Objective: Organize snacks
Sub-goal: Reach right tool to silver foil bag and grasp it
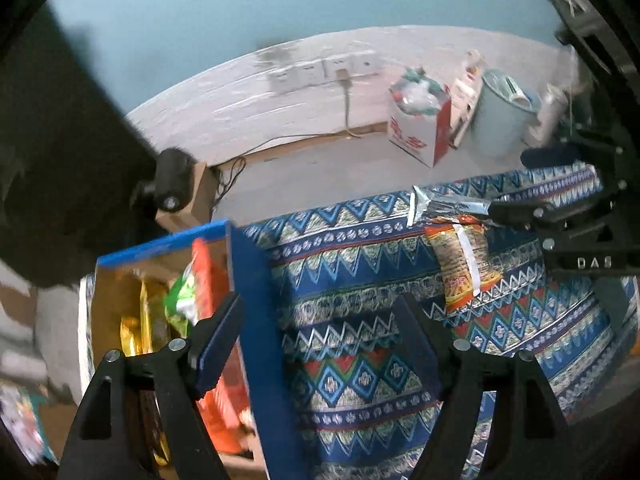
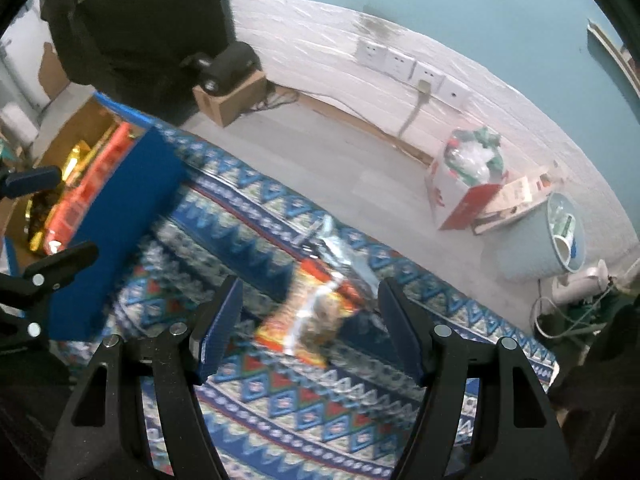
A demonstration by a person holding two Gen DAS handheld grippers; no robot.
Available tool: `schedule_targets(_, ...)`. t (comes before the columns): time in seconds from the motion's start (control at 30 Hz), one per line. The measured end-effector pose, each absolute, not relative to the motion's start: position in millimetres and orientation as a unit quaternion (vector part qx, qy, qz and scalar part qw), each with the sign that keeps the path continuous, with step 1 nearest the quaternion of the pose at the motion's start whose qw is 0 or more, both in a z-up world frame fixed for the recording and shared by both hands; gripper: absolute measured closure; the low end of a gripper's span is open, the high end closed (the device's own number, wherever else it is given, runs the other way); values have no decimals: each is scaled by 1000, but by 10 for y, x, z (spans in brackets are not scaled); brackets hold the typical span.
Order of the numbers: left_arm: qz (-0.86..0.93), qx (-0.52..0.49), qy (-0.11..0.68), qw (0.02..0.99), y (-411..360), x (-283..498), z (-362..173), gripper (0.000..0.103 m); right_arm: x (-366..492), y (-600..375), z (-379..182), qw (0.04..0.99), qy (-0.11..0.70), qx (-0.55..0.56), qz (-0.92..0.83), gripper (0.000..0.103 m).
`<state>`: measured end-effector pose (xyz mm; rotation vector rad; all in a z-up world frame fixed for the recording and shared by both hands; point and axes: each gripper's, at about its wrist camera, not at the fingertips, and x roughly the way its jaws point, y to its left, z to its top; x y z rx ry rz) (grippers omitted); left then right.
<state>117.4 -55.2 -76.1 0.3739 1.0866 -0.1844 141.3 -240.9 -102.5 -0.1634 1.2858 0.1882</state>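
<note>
Your left gripper (image 1: 320, 344) jaws apart beside the blue snack box (image 1: 256, 320), right gripper (image 2: 310, 328) jaws apart (nothing gripped) over the orange snack packet (image 2: 312, 316), patterned cloth (image 2: 280, 400) beneath.

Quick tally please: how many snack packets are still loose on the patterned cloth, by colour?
Orange-yellow packet: 1
Silver foil packet: 1
Total on the cloth: 2
Packets already in the blue box are not counted.

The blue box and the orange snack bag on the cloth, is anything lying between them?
No. In the left wrist view only bare patterned cloth lies between the blue box and the orange snack bag. The right wrist view agrees.
</note>
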Motion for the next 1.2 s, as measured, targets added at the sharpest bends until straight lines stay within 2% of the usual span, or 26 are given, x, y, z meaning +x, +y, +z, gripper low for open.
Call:
schedule_targets(0.37,-119,187,567,793,-933,1683,-1282,24,1605,-2699,-1574,778,613,-93,100,33)
schedule_targets(0.87,-140,188,585,777,-1159,1930,-1660,24,1736,-2746,-2208,750,642,-115,110,33)
schedule_targets(1.0,-136,174,595,773,-1118,1959,-1685,24,1698,-2760,-2317,742,650,-126,105,42)
schedule_targets(1.03,-135,170,595,774,-1115,1956,-1688,24,1683,-2755,-2318,742,649,-131,103,46)
schedule_targets(1.07,-133,167,596,774,-1107,1965,-1692,24,1668,-2757,-2311,743,649,-134,100,55)
schedule_targets(1.2,-134,149,602,773,-1101,1936,-1690,24,1598,-2826,-2280,745,651,-118,86,69)
